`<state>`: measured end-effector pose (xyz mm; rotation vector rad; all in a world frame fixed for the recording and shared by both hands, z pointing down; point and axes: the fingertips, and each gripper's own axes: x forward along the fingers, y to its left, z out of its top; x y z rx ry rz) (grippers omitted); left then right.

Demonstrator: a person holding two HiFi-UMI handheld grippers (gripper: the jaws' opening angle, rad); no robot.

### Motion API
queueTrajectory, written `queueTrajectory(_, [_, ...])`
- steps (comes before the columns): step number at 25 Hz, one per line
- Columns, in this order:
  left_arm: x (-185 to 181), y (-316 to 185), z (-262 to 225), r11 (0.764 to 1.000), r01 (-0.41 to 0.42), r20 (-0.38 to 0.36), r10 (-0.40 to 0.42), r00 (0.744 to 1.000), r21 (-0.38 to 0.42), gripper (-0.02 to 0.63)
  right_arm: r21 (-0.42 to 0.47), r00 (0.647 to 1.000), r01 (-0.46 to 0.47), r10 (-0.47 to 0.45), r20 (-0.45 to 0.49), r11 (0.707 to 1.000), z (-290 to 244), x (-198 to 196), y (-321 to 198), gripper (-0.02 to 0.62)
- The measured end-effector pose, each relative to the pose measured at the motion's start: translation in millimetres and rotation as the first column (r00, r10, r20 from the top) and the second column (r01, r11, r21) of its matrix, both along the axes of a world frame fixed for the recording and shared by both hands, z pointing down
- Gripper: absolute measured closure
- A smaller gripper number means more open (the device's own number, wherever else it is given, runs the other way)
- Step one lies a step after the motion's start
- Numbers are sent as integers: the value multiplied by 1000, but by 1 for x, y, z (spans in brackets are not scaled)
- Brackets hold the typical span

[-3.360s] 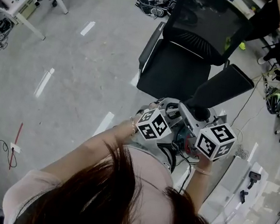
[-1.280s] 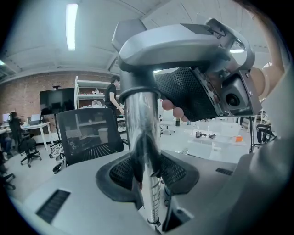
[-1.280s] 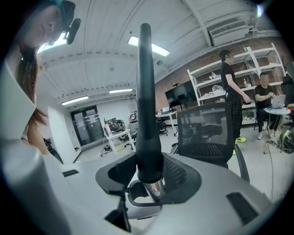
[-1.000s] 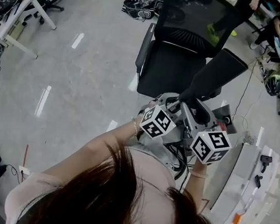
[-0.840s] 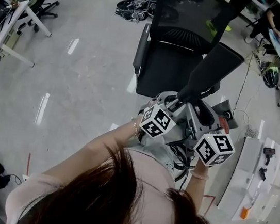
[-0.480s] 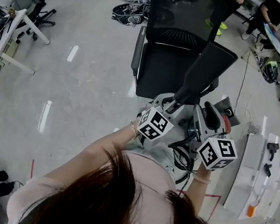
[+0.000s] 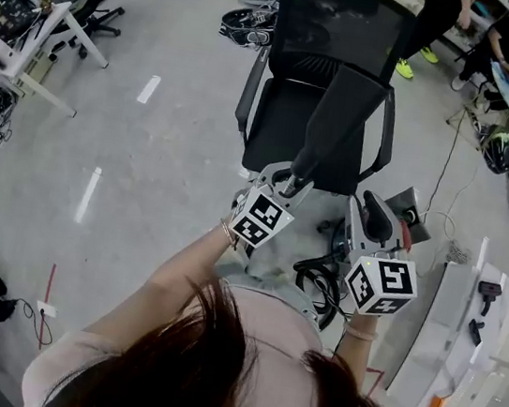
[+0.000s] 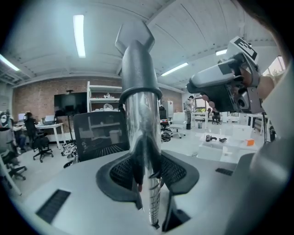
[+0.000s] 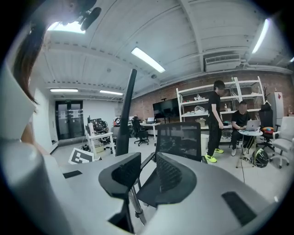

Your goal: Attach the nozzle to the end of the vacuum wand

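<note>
Your left gripper clamps wand upright, nozzle toward 12 o'clock for seating. Your right gripper, at 3 o'clock: empty, jaws closing.

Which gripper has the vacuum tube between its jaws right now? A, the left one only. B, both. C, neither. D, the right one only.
A: the left gripper is clamped on the shiny vacuum tube, while the right gripper, its jaws closing, stands apart with nothing between them.
</note>
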<state>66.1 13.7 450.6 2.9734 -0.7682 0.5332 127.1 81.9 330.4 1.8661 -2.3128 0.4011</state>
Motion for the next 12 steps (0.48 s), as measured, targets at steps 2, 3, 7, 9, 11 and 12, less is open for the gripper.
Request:
queueTrajectory(2, [1, 0, 1, 999, 43, 2, -43, 999, 5, 460, -2, 1000, 10, -10, 3, 1000, 3, 8, 9, 484])
queueTrajectory(3, [2, 1, 1, 998, 61, 3, -61, 998, 7, 462, -2, 1000, 17, -17, 4, 1000, 5, 11, 14, 490])
queueTrajectory(7, [8, 10, 5, 993, 114, 6, -114, 994, 19, 463, 2, 998, 58, -58, -11, 998, 8, 23, 31, 499])
queueTrajectory(9, [13, 15, 5, 991, 129, 6, -129, 992, 25, 463, 12, 997, 75, -75, -17, 997, 5, 29, 39, 503])
queueTrajectory(11, [16, 19, 6, 990, 137, 8, -137, 991, 31, 464, 27, 996, 85, -85, -7, 996, 1, 36, 47, 505])
queueTrajectory(12, [17, 21, 6, 990, 138, 10, -138, 990, 34, 465, 35, 996, 87, -87, 2, 996, -1, 39, 50, 506])
